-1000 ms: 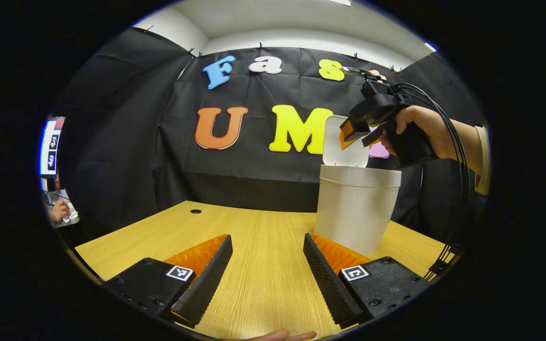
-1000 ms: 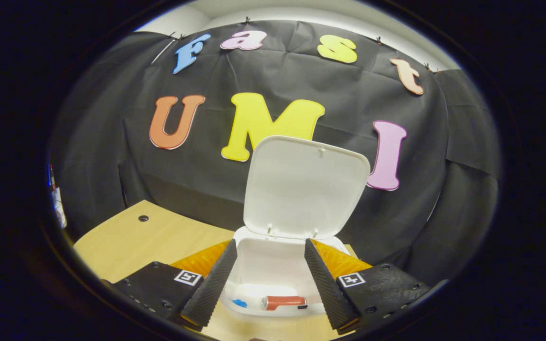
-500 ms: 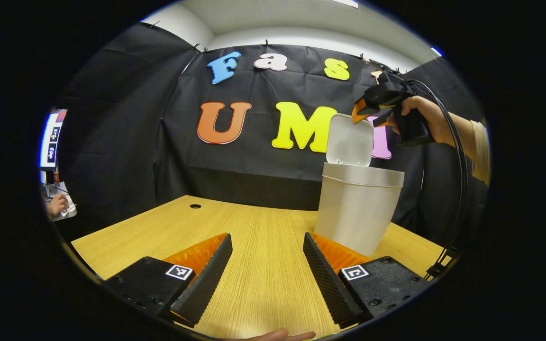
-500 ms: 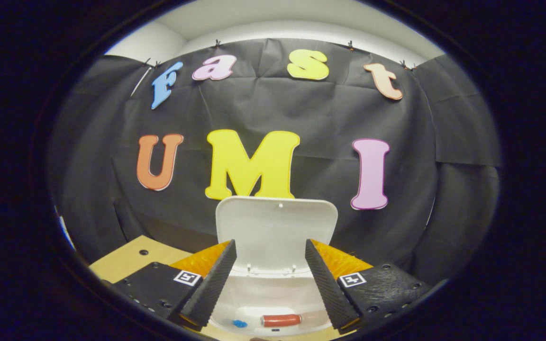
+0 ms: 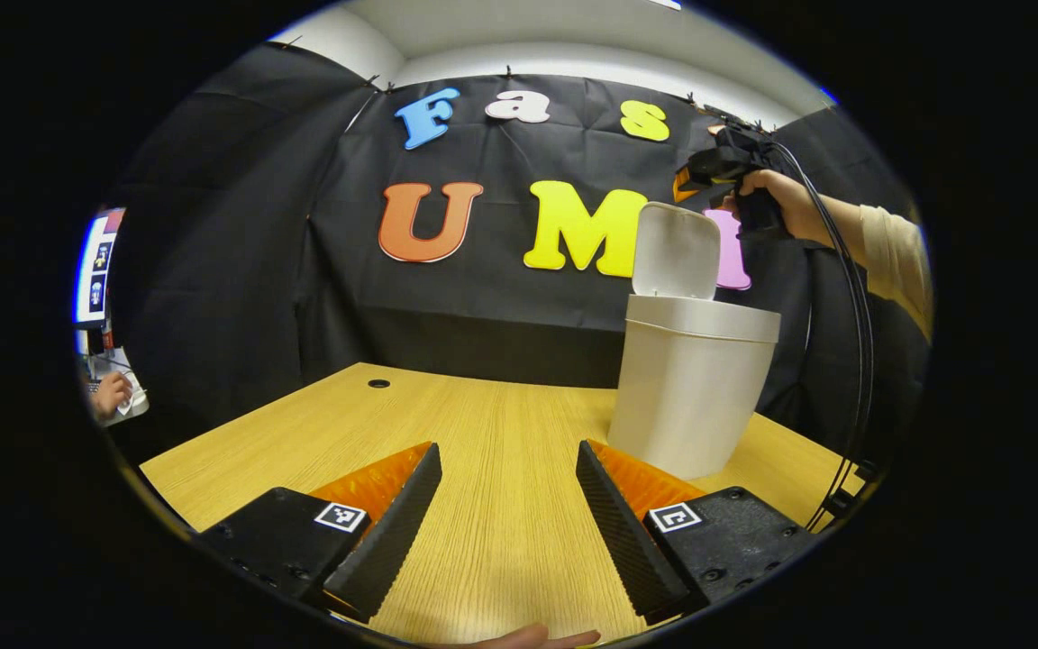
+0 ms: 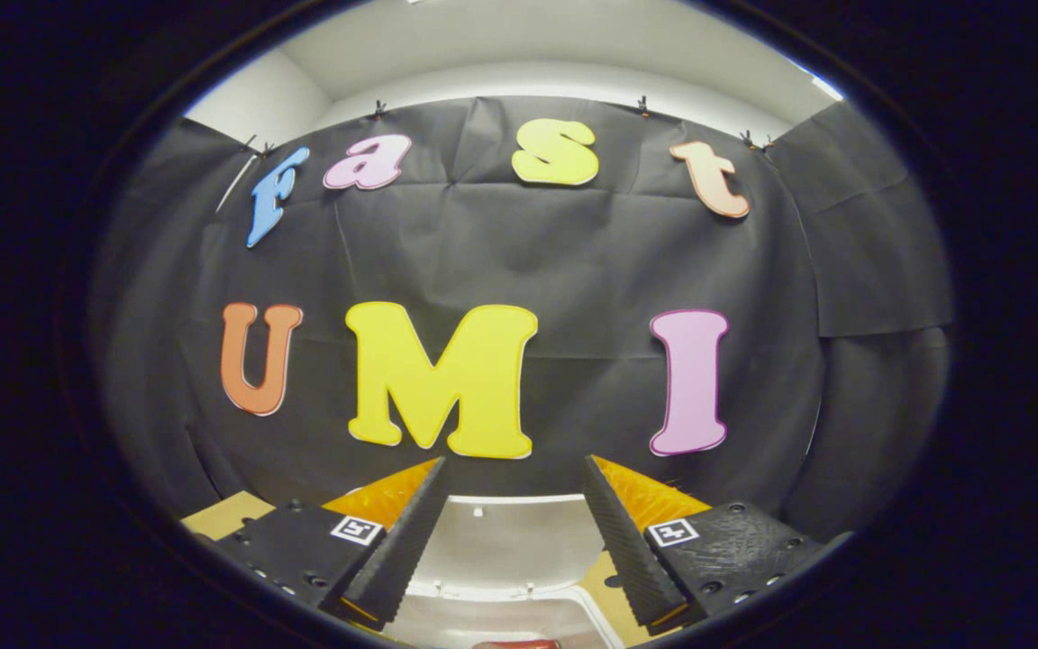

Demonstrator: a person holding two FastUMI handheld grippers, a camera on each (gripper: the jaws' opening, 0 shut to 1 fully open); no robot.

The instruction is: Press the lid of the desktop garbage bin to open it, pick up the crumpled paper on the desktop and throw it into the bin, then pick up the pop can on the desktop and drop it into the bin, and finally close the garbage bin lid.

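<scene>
From the left gripper view, the white garbage bin (image 5: 692, 388) stands on the wooden bench (image 5: 501, 433) to the right of centre, near the bench's far right edge. Its lid (image 5: 676, 250) is flipped up and stands nearly upright behind the bin's rim. The left gripper (image 5: 507, 518) sits low over the bench at the bottom of the frame, its fingers spread wide with bare wood showing between them and nothing held. A fingertip of the person's hand (image 5: 532, 638) peeks in at the very bottom edge.

In the upper right of that same view, the right gripper (image 5: 697, 180) is held up high, just above and behind the top edge of the raised lid, gripped by a hand (image 5: 776, 200) with a pale sleeve (image 5: 893, 261) trailing toward the right edge. Black cables (image 5: 861, 315) loop down from it along the right side. From there I cannot tell whether it touches the lid.

In the right gripper view, the gripper's own fingers (image 6: 411, 541) are spread apart at the bottom of the frame with nothing between them but the lid (image 6: 510, 541), seen low at bottom centre. Below it lies the bin's white rim (image 6: 519, 599), and a sliver of something red (image 6: 519, 644) shows at the very bottom edge, inside the bin; it is too small to say more. A corner of the bench (image 6: 217, 516) shows at lower left.
</scene>
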